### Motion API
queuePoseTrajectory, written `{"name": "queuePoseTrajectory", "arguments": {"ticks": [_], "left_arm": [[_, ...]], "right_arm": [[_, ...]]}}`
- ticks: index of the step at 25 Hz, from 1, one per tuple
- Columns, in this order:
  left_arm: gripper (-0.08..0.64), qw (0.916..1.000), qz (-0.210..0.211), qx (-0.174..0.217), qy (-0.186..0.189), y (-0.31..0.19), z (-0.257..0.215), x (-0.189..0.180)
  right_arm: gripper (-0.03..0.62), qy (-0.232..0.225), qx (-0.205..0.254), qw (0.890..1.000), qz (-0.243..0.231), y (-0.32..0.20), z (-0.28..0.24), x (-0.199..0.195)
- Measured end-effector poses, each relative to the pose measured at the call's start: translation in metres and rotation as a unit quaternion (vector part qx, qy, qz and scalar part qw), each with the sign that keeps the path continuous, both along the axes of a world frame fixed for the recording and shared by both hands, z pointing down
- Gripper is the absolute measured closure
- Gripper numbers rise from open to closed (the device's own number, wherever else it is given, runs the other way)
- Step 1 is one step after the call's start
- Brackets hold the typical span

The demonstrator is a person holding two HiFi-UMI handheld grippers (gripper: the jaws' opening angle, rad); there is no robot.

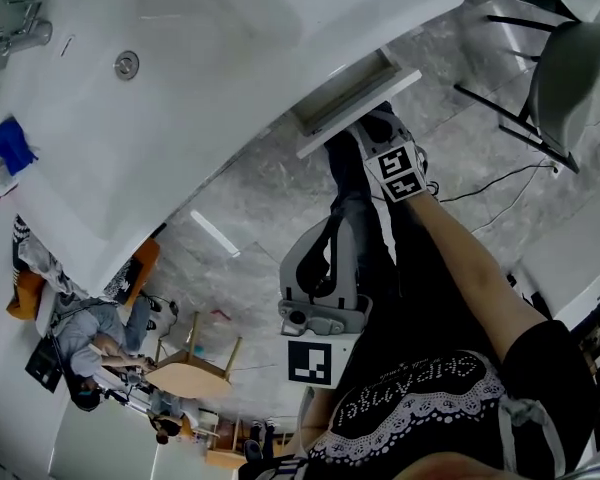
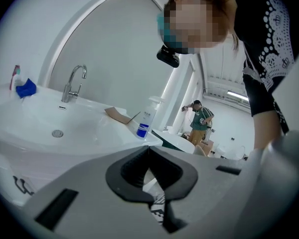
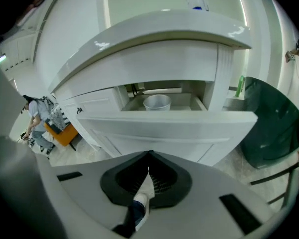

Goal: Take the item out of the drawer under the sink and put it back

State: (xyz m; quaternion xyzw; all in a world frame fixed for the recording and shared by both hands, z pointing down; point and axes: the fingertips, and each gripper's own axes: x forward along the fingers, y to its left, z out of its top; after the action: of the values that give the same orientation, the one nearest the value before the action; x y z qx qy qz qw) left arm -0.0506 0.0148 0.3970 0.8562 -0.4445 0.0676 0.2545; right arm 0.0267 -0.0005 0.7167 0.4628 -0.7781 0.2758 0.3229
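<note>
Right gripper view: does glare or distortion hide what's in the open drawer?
Right gripper view: heavy fisheye bows the drawer front, corners vignetted dark; small glare on the counter rim, yet the white cup inside is sharp and evenly lit. Head view: drawer interior shadowed, cup not discernible.

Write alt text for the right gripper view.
The right gripper, jaws together with nothing between them, faces an open white drawer under the sink. A pale cup stands upright inside the drawer.

A cup (image 3: 157, 102) stands in the drawer (image 3: 164, 121) under the sink (image 3: 154, 34), a bottle (image 2: 146, 117) on its rim
</note>
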Motion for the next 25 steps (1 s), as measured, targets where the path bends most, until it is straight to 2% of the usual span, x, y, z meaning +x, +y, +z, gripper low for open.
{"name": "queuePoseTrajectory", "arguments": {"ticks": [8,15,20,25], "left_arm": [[0.555,0.9995,-0.008,0.024,-0.018,-0.008,-0.014,-0.007],[0.554,0.9989,-0.006,0.045,-0.011,0.0,-0.038,-0.006],[0.554,0.9977,-0.01,0.066,-0.012,0.011,-0.062,-0.009],[0.555,0.9947,-0.028,0.097,-0.019,0.01,-0.088,-0.022]], "right_arm": [[0.574,-0.027,0.048,0.998,0.003,0.009,-0.076,0.014],[0.574,-0.062,0.108,0.992,0.018,0.001,-0.164,0.017],[0.574,-0.087,0.157,0.982,0.053,-0.01,-0.222,0.029],[0.574,-0.098,0.207,0.973,0.039,-0.016,-0.277,0.027]]}}
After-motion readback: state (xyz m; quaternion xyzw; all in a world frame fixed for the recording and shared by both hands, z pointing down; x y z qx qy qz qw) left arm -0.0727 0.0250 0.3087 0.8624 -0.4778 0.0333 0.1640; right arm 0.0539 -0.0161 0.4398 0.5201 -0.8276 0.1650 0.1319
